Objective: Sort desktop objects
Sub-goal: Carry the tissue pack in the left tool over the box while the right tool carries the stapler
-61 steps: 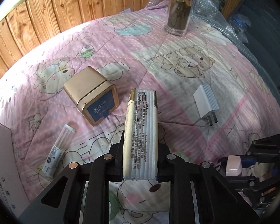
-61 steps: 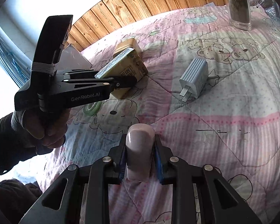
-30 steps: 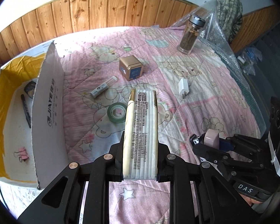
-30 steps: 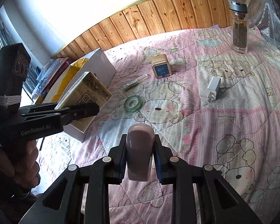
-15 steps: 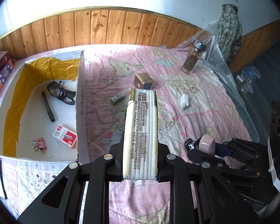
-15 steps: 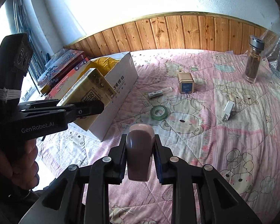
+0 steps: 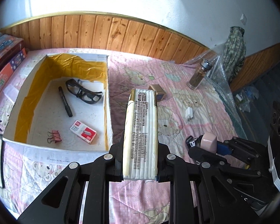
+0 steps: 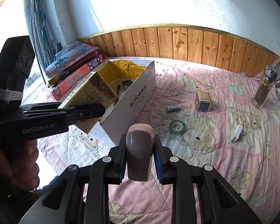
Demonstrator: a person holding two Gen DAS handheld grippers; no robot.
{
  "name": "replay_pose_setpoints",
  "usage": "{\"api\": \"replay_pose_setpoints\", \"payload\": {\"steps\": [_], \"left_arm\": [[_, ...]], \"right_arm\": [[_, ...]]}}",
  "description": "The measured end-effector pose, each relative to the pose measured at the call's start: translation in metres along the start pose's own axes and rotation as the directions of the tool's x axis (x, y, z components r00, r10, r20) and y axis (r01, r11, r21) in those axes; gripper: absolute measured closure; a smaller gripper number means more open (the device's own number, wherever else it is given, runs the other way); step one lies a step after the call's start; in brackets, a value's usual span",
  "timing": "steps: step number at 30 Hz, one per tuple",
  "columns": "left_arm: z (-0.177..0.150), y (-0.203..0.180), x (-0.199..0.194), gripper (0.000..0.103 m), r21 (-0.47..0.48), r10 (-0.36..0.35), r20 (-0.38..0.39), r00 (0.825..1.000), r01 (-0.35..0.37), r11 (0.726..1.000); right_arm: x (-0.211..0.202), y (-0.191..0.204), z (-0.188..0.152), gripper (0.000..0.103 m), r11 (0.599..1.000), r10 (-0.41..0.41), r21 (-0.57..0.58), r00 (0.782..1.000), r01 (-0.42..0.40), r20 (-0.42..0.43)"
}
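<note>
My left gripper is shut on a cream tissue pack, held in the air to the right of the open white box. It also shows in the right wrist view, beside the box. My right gripper is shut on a small pink case, seen in the left wrist view too. On the pink quilt lie a gold cube, a small tube, a green tape roll and a white charger.
The box holds goggles, a black pen, a red staple box and a pink binder clip. A glass bottle stands at the far right. Game boxes are stacked left of the box. Wood panelling runs behind.
Both grippers have risen and drawn back and left with their objects. The white box has come fully into view, and the left gripper now sits near its right wall.
</note>
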State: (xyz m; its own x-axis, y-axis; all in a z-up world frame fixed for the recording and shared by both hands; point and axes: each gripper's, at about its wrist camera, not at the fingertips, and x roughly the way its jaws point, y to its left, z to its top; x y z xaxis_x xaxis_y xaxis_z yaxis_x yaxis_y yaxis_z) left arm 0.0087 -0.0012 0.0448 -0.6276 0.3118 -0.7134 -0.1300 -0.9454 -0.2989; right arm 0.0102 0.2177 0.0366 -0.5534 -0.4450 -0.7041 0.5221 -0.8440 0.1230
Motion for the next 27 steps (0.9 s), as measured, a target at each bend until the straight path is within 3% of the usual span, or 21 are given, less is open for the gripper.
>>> {"api": "replay_pose_setpoints", "payload": {"steps": [27], "left_arm": [[0.027,0.089,-0.016,0.081,-0.172,0.014,0.034,0.999,-0.008,0.985]], "right_arm": [[0.043,0.056,0.065,0.076,0.988,0.082,-0.132,0.997,-0.083,-0.012]]}}
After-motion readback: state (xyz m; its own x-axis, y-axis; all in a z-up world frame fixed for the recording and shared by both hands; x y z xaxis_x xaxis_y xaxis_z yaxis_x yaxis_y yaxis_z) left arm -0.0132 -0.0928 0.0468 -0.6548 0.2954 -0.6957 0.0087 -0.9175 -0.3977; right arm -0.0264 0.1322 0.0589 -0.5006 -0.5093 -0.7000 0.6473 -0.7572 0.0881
